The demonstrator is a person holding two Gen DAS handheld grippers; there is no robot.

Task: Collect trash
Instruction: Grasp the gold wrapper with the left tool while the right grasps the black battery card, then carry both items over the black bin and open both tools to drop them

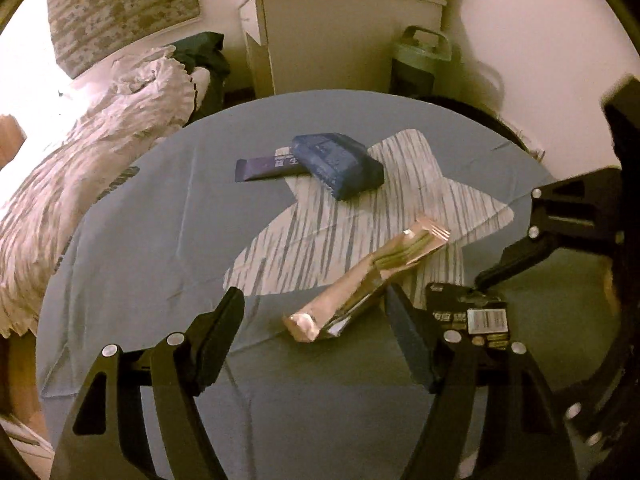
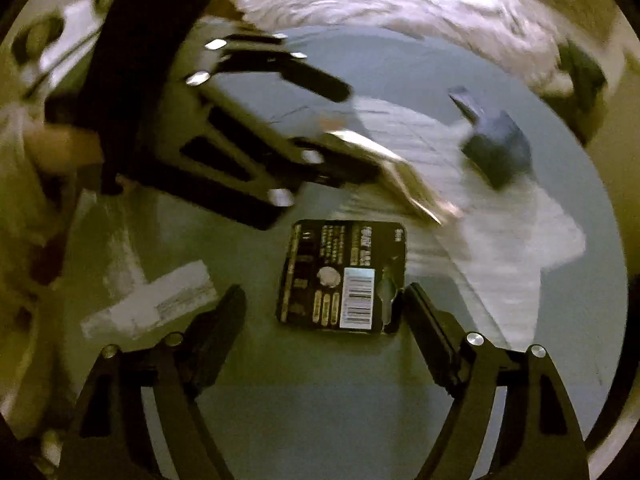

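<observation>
The left gripper [image 1: 316, 336] is hanging spread wide, with the shiny pink wrapper [image 1: 368, 284] lying between its fingers, not pinched. The right gripper [image 2: 324, 308] is spread too, the black packet [image 2: 344, 276] lying flat between its tips.

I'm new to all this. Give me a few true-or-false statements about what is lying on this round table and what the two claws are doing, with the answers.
1. The left claw is open around a shiny long wrapper. True.
2. The dark blue packet lies alone on bare blue cloth. False: it rests partly on a purple bar wrapper and on the striped white patch.
3. The black card with a barcode lies flat in front of the open right claw. True.
4. The right claw is lifting the black card. False: the card is on the table, not gripped.
5. The table is bare wood. False: a blue cloth covers it.
</observation>
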